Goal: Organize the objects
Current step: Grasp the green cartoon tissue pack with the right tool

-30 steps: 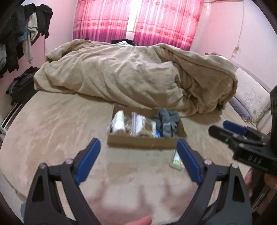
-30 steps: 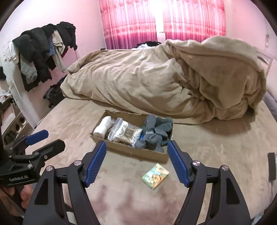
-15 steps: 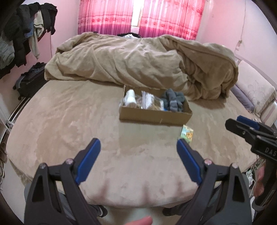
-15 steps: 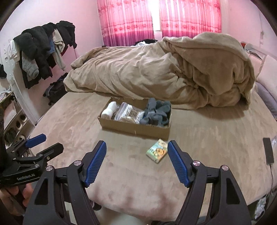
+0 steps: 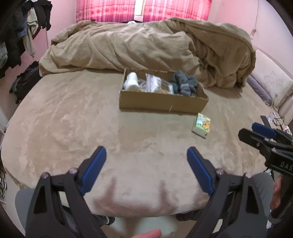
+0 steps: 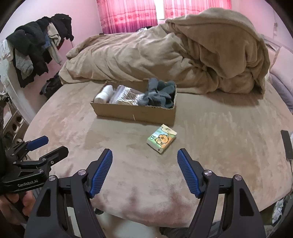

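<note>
Bed [image 6: 219, 128]: tan plush cover, carries all items below.

1. Cardboard box [image 6: 135, 112] – shallow, open top, approx. mid-bed, long side facing the bed's near edge. Far side sits just beside the heaped duvet.
 - Contents, L to R as seen from near edge: white roll [image 6: 104, 94] at left end; clear plastic bags [image 6: 126, 97] in the middle; grey socks [image 6: 161, 91] bundled at right end, piled above the rim.
2. Tissue pack [image 6: 162, 140] – small, cartoon print, flat on the cover. Outside the box, just off its near-right corner, not touching it. Sits betw. box and bed's near edge. Also in left wrist view [image 5: 201, 125].
3. Duvet [image 6: 174, 55] – tan, crumpled, heaped along the far side of the bed, highest twd right.
4. Phone [image 6: 287, 144] – dark, flat, at bed's right edge, cable attached.

Grippers:
- Left gripper [image 5: 146, 164] – blue-padded fingers wide apart, nothing betw. them; over the bed's near edge, tilted down. Well short of the box.
- Right gripper [image 6: 144, 164] – fingers wide apart, nothing held; over near edge, tissue pack just beyond and betw. the fingertips' line, no contact.

Off-bed: dark clothes on rack [image 6: 36, 49] at left wall; pink curtains [image 6: 128, 16] at far wall; dark bag [image 5: 25, 82] on floor, left of bed.
</note>
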Demonstrator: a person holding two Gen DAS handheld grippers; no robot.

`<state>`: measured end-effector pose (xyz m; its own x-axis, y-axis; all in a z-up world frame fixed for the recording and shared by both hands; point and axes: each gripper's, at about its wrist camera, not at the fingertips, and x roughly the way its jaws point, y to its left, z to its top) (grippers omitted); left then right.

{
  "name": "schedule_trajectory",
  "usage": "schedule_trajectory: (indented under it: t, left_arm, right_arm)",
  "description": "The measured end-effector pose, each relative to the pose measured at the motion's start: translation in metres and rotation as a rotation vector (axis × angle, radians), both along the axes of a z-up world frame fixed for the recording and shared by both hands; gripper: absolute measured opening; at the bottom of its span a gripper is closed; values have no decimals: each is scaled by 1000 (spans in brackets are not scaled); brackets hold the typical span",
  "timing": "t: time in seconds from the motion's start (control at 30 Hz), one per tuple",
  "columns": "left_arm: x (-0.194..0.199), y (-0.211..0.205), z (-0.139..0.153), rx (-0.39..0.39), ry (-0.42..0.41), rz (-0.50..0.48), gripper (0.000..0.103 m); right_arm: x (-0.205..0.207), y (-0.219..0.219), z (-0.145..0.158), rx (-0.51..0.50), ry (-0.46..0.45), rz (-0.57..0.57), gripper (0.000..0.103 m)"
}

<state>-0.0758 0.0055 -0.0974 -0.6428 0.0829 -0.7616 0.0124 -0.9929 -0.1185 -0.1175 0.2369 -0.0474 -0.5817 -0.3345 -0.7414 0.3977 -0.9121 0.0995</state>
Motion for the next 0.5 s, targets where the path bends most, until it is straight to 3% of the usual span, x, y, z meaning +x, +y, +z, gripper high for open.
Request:
schedule_trajectory:
  t: [0.5]
  left_arm:
    - [-58, 6, -49, -38, -70, -52, 91]
  right_arm:
    - [-52, -8, -57, 34, -93, -8, 76]
